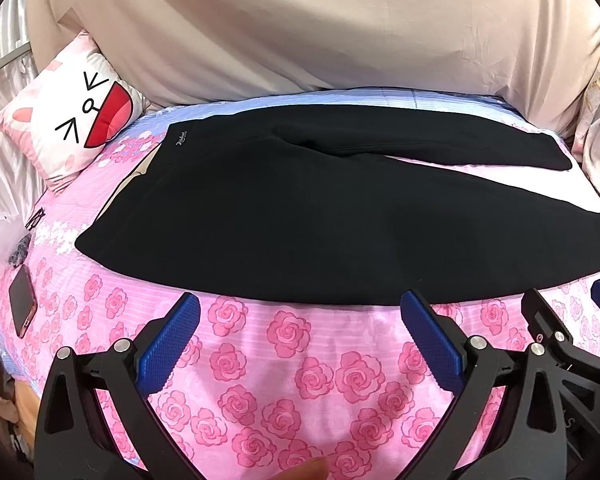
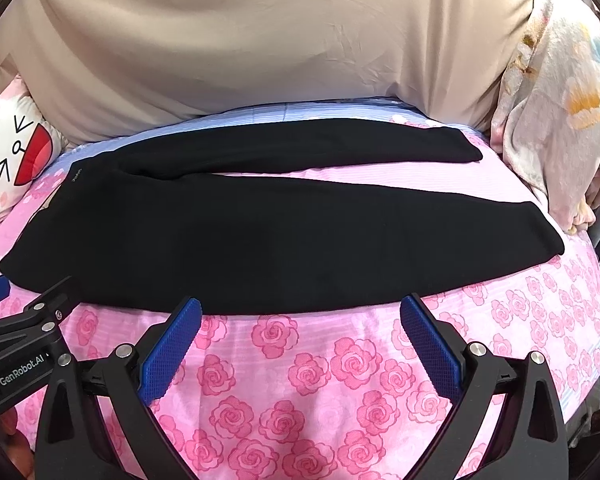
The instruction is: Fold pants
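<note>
Black pants (image 1: 300, 216) lie flat on a pink rose-print bedsheet (image 1: 300, 360), waistband to the left, both legs spread to the right in a narrow V. They show the same way in the right wrist view (image 2: 260, 240). My left gripper (image 1: 300, 304) is open and empty, its blue pads just short of the pants' near edge. My right gripper (image 2: 300, 308) is open and empty at the same near edge, further right. Each gripper shows at the other view's side: the right one (image 1: 572, 304), the left one (image 2: 24, 292).
A white cartoon-face pillow (image 1: 72, 120) sits at the left. A beige cover (image 1: 300, 32) hangs behind the bed. A phone (image 1: 22, 300) lies on the sheet at the left edge. A floral blanket (image 2: 552, 120) is heaped at the right.
</note>
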A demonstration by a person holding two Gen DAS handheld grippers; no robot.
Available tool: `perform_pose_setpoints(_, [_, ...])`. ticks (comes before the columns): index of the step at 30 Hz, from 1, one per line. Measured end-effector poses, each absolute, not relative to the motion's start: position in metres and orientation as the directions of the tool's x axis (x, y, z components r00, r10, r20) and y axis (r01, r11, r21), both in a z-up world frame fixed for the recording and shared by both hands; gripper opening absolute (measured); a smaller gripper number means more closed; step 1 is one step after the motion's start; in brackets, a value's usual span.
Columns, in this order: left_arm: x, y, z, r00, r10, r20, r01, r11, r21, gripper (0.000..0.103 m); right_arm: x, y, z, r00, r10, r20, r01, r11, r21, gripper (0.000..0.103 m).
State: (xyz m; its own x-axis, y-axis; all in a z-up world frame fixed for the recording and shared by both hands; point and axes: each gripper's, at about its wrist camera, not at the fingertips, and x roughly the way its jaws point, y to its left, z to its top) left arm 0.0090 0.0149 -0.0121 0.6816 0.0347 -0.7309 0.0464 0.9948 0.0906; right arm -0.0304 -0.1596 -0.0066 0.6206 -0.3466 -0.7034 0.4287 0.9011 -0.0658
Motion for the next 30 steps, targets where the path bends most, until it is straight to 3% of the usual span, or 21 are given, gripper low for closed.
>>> perform_pose_setpoints(30, [0.0173, 0.0049, -0.0133, 0.673, 0.044, -0.738, 0.050, 0.993, 0.105, 0.098, -0.0270, -0.1672, -0.0100, 0.619, -0.334, -0.711, 0.427, 0.903, -0.052, 0.098])
